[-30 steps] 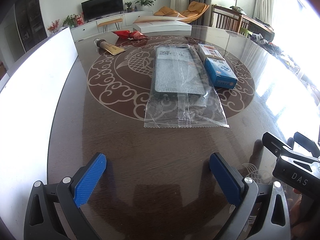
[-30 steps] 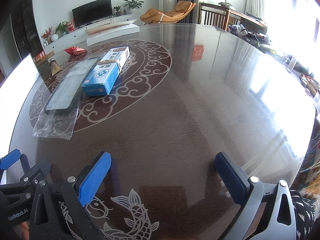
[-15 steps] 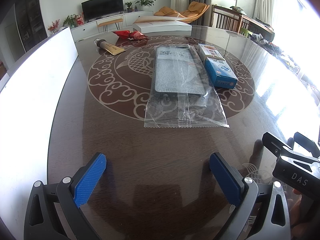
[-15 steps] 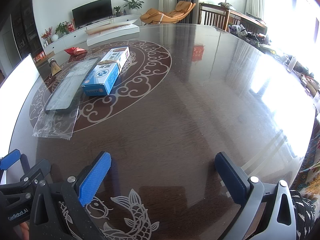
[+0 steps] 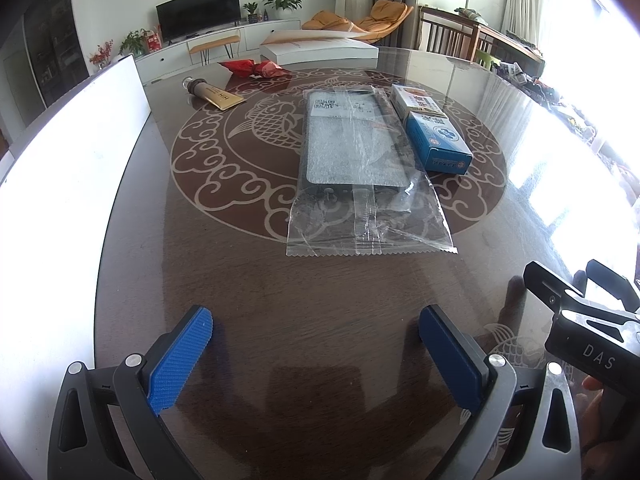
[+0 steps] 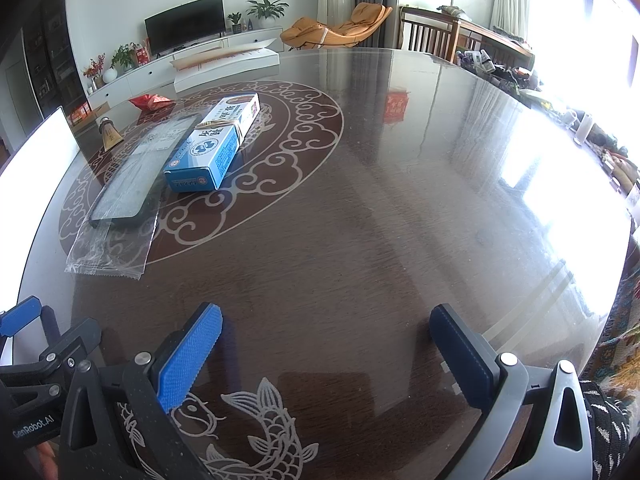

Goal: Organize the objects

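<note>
Currently nothing is gripped: left gripper (image 5: 316, 354) and right gripper (image 6: 326, 350) are both held spread wide above the dark glossy table (image 6: 360, 220). Clear plastic bag holding a dark flat case (image 5: 352, 152) lies mid-table, long axis pointing away, blue-white carton (image 5: 434, 134) touching its right edge. Risk: thin film may slip from the pads, or the carton gets nudged.

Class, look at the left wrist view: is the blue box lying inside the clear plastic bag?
No. The blue box lies beside the clear plastic bag, outside it.
</note>
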{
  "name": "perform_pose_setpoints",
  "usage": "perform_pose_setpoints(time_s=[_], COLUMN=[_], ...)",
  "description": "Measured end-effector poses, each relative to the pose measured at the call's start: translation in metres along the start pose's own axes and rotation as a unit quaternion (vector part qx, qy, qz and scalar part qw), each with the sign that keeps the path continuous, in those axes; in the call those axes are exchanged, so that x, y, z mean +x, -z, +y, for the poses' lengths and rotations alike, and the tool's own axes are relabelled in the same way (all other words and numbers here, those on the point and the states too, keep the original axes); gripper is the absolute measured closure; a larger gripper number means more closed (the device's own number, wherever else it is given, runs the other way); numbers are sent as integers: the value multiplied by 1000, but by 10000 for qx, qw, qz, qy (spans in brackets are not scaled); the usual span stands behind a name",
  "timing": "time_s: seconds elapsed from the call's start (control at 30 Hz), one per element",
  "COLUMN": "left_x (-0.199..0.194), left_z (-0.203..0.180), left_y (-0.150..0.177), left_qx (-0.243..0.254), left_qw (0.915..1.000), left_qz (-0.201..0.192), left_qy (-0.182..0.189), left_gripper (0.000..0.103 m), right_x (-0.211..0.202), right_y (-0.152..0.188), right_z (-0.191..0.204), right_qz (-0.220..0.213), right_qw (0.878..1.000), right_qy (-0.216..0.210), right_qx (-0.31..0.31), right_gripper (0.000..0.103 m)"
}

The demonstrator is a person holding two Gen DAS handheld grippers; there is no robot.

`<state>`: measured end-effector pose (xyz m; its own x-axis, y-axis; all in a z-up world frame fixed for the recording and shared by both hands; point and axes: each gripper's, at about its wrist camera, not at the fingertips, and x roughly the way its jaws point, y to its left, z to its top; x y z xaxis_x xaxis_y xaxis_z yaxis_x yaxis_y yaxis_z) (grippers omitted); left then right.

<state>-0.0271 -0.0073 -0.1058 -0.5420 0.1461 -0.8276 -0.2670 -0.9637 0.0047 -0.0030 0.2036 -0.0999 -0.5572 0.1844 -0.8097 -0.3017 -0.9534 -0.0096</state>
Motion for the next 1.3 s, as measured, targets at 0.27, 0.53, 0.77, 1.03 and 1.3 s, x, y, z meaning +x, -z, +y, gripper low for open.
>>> perform_pose_setpoints(time_s=[0.27, 0.53, 0.77, 1.03, 1.3], left_x=[0, 1, 1, 1, 1], left_z=[-1, -1, -1, -1, -1], left_y=[1, 1, 1, 0, 0], left_qx=[-27, -27, -28, -29, -38], left_qw=[10000, 10000, 10000, 10000, 10000], left_qz=[-50, -51, -53, -56, -60], left_qy=[-8, -7, -4, -4, -15], left_gripper=[0, 0, 0, 0, 0], right_x=[-3, 30, 88, 73, 43], right_y=[-12, -111, -157, -131, -80], right_z=[-25, 5, 78, 22, -31], right_qz=[102, 435, 1110, 656, 247], right_qw=[9969, 9882, 9808, 9934, 9987], right_qy=[-602, -1421, -1580, -935, -414], right_qx=[505, 378, -258, -47, -192], right_gripper=[0, 7, 41, 59, 46])
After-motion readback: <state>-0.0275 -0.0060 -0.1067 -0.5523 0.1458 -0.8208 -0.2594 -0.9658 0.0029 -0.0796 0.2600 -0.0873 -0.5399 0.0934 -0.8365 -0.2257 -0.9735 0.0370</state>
